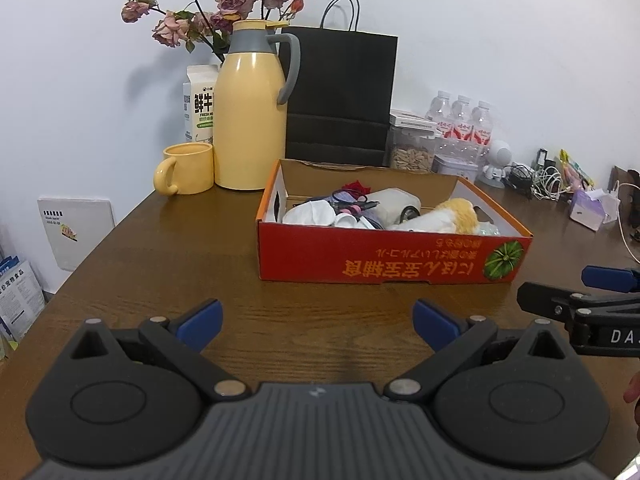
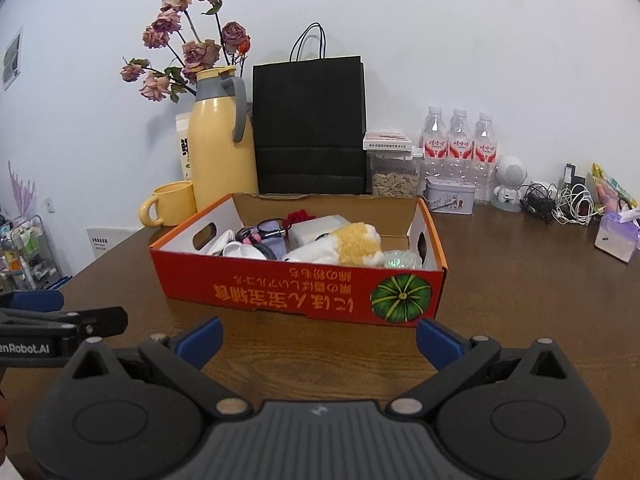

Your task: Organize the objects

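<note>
Left wrist: both grippers, left gripper and right gripper, wide, empty, short of red box near edge

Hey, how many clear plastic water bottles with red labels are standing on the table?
3, in a row against the wall, right of the black paper bag: left bottle, middle bottle, right bottle. More could hide behind them.

brown wooden desk holding a red cardboard box, yellow jug, yellow mug, black paper bag, water bottles and tangled cables.
</note>
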Motion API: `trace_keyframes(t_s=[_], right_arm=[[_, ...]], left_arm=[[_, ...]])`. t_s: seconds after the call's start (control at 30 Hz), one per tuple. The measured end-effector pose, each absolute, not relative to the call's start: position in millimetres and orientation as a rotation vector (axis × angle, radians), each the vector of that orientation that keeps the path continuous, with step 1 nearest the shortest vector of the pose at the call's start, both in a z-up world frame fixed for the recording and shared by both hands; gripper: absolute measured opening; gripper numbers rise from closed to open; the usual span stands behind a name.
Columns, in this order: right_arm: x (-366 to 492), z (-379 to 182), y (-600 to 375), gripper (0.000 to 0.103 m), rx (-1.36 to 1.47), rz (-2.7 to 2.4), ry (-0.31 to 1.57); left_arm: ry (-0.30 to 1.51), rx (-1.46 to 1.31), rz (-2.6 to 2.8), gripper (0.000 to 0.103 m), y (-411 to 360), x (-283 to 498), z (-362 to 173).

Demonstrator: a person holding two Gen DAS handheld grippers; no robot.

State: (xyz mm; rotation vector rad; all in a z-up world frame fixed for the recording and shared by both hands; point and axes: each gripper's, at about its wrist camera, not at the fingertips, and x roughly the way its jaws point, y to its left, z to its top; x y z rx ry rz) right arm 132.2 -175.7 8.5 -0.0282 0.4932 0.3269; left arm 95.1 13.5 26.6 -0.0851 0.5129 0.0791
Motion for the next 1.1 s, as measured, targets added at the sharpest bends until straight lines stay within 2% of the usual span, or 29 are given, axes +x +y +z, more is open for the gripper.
trace_keyframes(t_s=[1.1], right_arm=[[120,12,-185,0.103,-0.023,0.319,0.488]], left_arm=[[0.512,-0.071,0.074,0.103,10,83,29]])
